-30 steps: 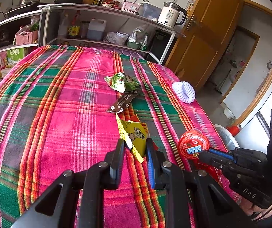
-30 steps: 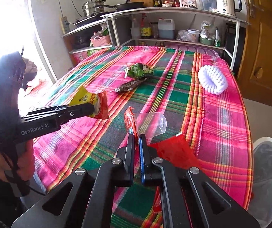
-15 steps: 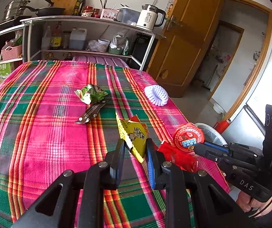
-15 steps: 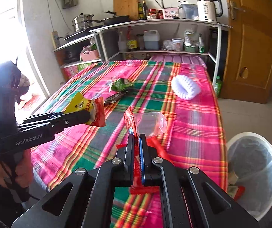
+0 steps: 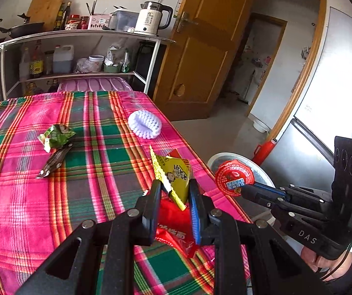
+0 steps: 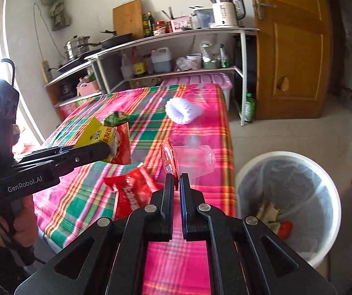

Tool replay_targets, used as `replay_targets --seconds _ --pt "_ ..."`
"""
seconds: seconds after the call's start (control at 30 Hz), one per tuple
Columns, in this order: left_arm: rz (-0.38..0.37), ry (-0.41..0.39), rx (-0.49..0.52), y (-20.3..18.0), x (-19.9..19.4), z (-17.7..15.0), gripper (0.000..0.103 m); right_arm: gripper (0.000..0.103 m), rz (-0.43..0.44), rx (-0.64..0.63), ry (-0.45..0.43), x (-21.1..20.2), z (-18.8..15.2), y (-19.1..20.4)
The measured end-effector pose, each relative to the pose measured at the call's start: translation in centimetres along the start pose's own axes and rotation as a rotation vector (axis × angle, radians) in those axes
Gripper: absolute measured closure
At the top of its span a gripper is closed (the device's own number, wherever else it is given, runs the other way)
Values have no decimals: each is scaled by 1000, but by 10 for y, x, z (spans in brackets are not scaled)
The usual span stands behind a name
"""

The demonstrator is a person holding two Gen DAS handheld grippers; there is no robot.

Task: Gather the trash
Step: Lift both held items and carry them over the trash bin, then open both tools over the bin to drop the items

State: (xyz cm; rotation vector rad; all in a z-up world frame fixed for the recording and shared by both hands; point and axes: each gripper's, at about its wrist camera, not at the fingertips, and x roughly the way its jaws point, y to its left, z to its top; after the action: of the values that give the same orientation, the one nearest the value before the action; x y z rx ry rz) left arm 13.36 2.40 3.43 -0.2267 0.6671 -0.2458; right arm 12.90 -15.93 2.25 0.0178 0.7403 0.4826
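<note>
Both grippers swing toward the trash bin (image 6: 296, 172); our left gripper (image 5: 173, 191) clamps the yellow wrapper (image 5: 176, 177), right gripper (image 6: 176, 179) pinches the lidded clear cup (image 6: 193, 158).

A foam sleeve (image 6: 183, 111) lies near the table's (image 6: 200, 258) far right edge. Two wrappers (image 5: 55, 145) lie toward its middle. A bin (image 6: 289, 206) stands on the floor beside the right edge; shelves (image 6: 166, 56) stand behind.

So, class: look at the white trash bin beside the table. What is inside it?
The white trash bin holds a clear liner and, at the bottom, a few scraps: pale wrappers and something red. The near wall hides the rest of the bottom.
</note>
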Motion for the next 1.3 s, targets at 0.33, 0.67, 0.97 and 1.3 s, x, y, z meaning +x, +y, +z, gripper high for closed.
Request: replay_targets --seconds 0.33,0.67,0.97,1.3 --pt "-65 60 80 -55 38 0 80 98 -75 102 -8 -20 -21 -55" --pt "-117 116 144 -102 74 -3 80 98 -132 193 -3 -30 -39 -100" --pt "-139 182 170 -126 110 -8 80 98 -148 241 21 -24 -51 -123" --pt "-155 246 164 -135 142 -10 79 98 -169 287 52 -15 -57 -145"
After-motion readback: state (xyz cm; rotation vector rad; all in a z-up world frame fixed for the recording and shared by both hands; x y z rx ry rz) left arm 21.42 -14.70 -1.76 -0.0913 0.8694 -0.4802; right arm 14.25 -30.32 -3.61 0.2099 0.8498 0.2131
